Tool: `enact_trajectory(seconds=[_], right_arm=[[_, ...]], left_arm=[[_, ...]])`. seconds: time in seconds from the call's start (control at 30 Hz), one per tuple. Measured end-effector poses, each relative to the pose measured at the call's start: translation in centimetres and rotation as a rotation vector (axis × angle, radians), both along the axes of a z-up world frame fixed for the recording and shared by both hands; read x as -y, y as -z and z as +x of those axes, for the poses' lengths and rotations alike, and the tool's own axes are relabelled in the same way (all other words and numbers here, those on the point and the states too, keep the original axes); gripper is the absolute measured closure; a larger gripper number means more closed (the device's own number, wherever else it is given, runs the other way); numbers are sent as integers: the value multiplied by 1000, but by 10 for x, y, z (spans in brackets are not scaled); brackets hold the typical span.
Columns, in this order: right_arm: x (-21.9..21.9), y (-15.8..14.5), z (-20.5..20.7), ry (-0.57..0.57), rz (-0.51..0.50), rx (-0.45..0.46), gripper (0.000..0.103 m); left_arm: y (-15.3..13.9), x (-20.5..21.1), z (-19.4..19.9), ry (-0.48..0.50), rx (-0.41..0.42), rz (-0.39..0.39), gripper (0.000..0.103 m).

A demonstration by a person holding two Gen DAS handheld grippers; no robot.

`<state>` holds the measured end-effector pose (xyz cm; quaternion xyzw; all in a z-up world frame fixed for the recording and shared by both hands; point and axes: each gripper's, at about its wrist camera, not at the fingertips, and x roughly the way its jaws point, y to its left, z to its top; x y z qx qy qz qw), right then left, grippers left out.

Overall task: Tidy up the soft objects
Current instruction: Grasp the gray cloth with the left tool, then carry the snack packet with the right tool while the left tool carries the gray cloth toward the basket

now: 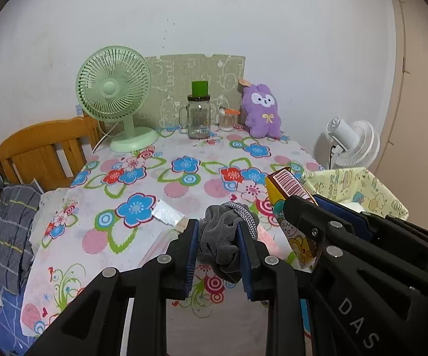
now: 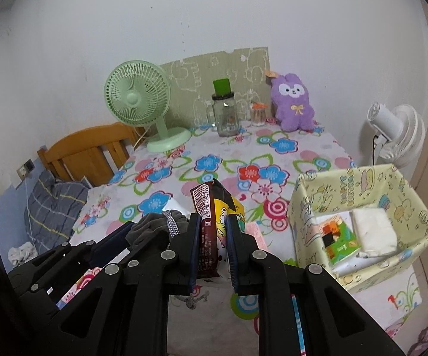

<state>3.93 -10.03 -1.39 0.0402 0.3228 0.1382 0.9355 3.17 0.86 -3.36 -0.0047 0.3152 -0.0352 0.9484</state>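
Green fan (image 1: 113, 89) at table's far left corner; glass jar (image 1: 199, 118) and purple plush (image 1: 262, 109) along far edge. Left gripper (image 1: 217, 237) above near edge of the floral tablecloth (image 1: 154, 178), clamped on grey scrunchie (image 1: 218, 243). Right gripper (image 2: 212, 231) beside it, pinching a snack packet (image 2: 211, 204). Fabric basket (image 2: 326, 184) at right edge, holding a white pad (image 2: 374, 231).

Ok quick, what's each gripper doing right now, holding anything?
Left gripper: closed on the grey scrunchie.
Right gripper: closed on the snack packet, held beside the fabric storage box.
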Motion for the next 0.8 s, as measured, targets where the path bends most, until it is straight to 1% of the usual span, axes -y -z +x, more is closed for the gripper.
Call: enact_trajectory(seconds=[0.27,0.47,0.8], right_arm=[[3,-11,5,-10,7,15,83],[12,-13,12,10,-2,15,83],[35,-18,27,46,-53,25,83]], left_arm=[[-9,4,6,-10,14,8,79],[-12,14,15,6,15,22,79],[-16,41,30,47,26,35,79]])
